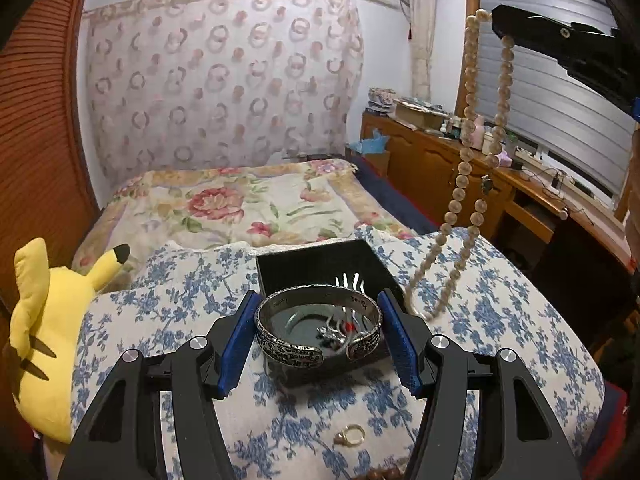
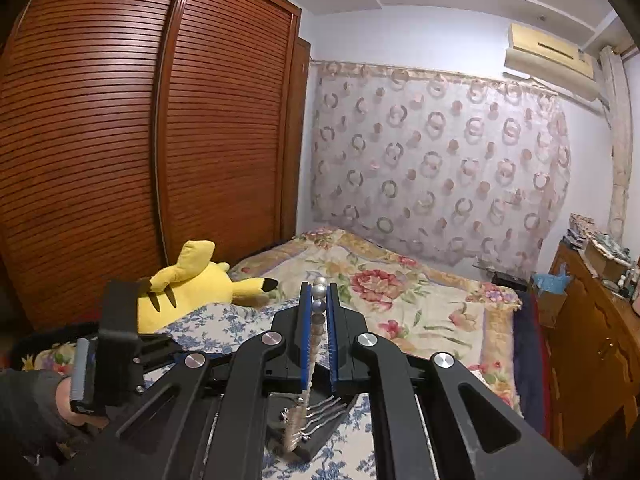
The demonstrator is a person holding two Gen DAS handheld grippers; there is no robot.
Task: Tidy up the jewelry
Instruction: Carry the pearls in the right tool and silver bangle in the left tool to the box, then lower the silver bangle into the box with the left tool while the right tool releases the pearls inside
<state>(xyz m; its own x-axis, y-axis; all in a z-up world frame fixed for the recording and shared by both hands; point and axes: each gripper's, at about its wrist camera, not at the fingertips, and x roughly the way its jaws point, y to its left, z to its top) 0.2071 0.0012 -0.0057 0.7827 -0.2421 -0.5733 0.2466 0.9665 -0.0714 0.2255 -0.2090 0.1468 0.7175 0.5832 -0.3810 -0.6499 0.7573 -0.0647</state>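
My left gripper (image 1: 318,322) is shut on a silver cuff bracelet (image 1: 316,330), its blue pads (image 1: 240,344) pressing both sides, and holds it over a black jewelry box (image 1: 320,264) with silver pieces inside. My right gripper (image 2: 319,296) is shut on a pearl necklace (image 2: 319,300). In the left wrist view the right gripper (image 1: 496,20) is high at the upper right, and the pearl necklace (image 1: 468,120) hangs down to the blue floral cushion (image 1: 500,300) beside the box. A gold ring (image 1: 350,435) lies on the cushion below my left gripper.
A yellow plush toy (image 1: 44,320) lies at the cushion's left. A floral bed (image 1: 240,204) stretches behind. A wooden desk (image 1: 460,152) with clutter stands at the right, a wooden wardrobe (image 2: 140,140) at the left. Dark beads (image 1: 384,474) show at the bottom edge.
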